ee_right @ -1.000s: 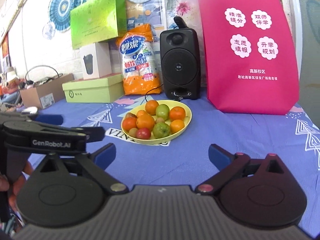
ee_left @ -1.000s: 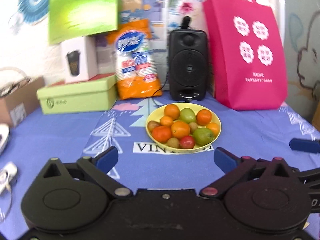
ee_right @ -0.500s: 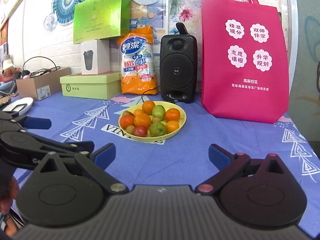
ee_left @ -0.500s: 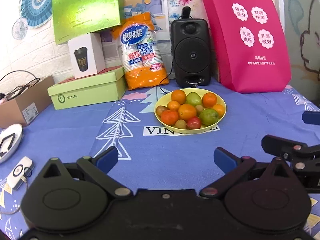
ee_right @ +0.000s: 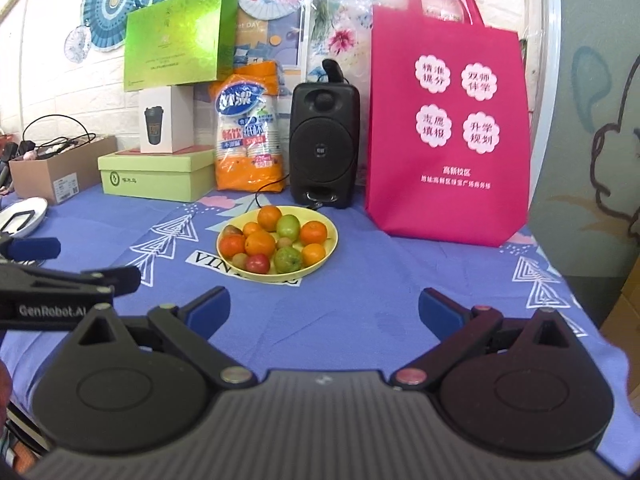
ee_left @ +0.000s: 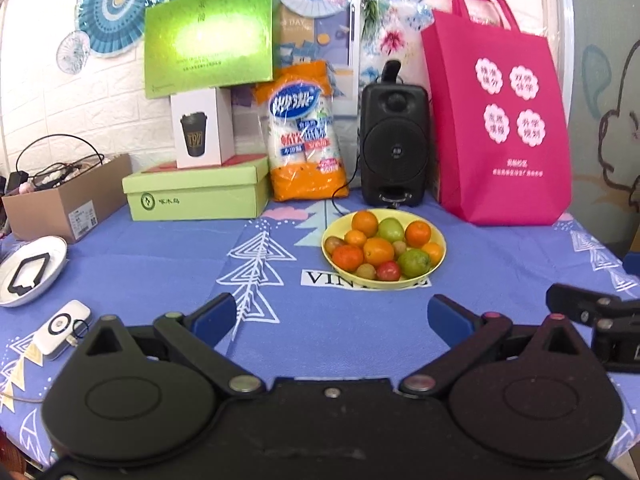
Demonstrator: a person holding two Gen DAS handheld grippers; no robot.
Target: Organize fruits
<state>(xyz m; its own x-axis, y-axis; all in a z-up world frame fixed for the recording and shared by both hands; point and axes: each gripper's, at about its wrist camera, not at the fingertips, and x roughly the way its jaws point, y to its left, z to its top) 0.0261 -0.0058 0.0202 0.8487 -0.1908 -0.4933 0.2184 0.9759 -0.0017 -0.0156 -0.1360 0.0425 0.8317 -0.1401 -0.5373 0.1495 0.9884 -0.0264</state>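
A yellow bowl of fruit stands mid-table on the blue cloth; it also shows in the right wrist view. It holds several oranges, green fruits, a red fruit and small brown ones. My left gripper is open and empty, well short of the bowl. My right gripper is open and empty, also short of the bowl. The right gripper's fingers show at the left view's right edge; the left gripper's fingers show at the right view's left.
Behind the bowl stand a black speaker, a pink bag, a pack of paper cups and green boxes. A cardboard box, a white plate and a small white device lie left.
Both grippers have drawn back and up from the bowl, so it looks smaller and farther. More of the table's left side has come into view.
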